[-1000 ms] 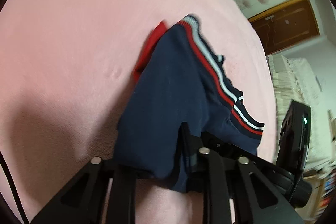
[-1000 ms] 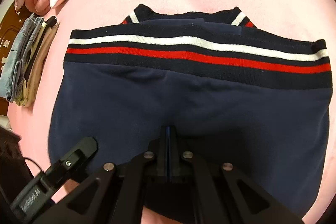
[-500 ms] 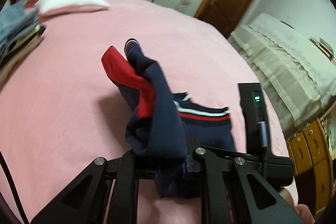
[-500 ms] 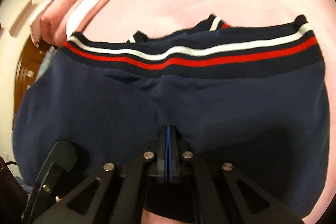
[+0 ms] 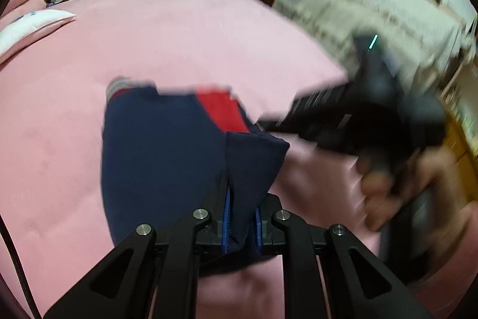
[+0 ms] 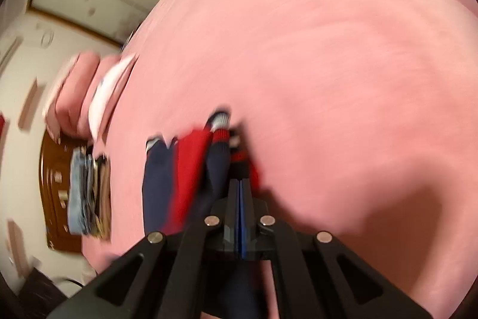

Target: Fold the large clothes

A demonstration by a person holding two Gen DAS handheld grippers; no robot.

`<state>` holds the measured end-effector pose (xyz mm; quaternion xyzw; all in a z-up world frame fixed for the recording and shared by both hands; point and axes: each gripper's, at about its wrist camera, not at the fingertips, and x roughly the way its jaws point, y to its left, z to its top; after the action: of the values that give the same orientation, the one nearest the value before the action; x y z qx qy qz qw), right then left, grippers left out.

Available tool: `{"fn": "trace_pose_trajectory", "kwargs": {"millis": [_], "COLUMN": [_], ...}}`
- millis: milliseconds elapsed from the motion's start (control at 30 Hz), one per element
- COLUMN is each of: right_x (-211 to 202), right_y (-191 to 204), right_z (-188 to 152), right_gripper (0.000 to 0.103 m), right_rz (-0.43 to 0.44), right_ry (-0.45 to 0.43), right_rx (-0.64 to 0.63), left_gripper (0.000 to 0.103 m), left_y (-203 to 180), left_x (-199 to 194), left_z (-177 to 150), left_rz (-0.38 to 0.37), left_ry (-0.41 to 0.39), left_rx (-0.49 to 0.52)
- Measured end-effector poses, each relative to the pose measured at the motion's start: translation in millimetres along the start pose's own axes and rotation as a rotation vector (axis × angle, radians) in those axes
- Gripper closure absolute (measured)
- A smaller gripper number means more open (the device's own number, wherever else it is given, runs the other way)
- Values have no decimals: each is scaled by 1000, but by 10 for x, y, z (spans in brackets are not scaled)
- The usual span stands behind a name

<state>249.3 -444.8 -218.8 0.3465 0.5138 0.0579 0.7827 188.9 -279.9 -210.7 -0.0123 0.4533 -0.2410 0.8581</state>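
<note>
The navy garment hangs bunched in the lower middle of my left wrist view, a red panel showing at its upper right and a striped ribbed edge at its upper left. A fold of the navy cloth runs down between the blue pads of my left gripper, which is clamped on it. The jaws have just been closing the last little way, with the cloth between them all the while.

In the right wrist view the same garment hangs in narrow folds left of center, navy and red side by side, with the striped cuff at the top. My right gripper has its pads pressed together; dark cloth lies against the left finger and below the jaws, but the blur keeps me from seeing what is pinched between the pads.

Behind the garment is the pink bedspread, filling most of both views. My right hand, blurred, grips its tool at the right of the left wrist view. A white pillow sits at the far left there. A stack of folded clothes lies at the left edge of the right wrist view, near the bed's edge.
</note>
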Motion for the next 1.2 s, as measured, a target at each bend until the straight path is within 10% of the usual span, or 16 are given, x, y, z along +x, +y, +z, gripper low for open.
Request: {"fn": "trace_pose_trajectory", "kwargs": {"millis": [100,300,433,567,667,1200], "right_x": [-153,-62,199,358,351,56], "right_y": [-176,-117,197,381,521,365], "right_z": [103,167,75,-104,-167,-562], "right_gripper": [98,98,82,72,100,89], "right_rz": [23,241,152,89,42,-198], "right_ry": [-19,57,174,225,175,136], "right_rx": [33,78,-11,-50,-110,-179], "left_gripper": [87,40,27,24,24,24], "left_y": [-107,-38,143,363,610,959], "left_x": [60,-12,-203,-311,-311,-503], "left_z": [-70,-50,2,29,41,58], "left_rz": [36,-18,11,61,100,125], "left_ry": [38,107,140,149,170,158], "left_rx": [66,120,119,86,23,-85]}}
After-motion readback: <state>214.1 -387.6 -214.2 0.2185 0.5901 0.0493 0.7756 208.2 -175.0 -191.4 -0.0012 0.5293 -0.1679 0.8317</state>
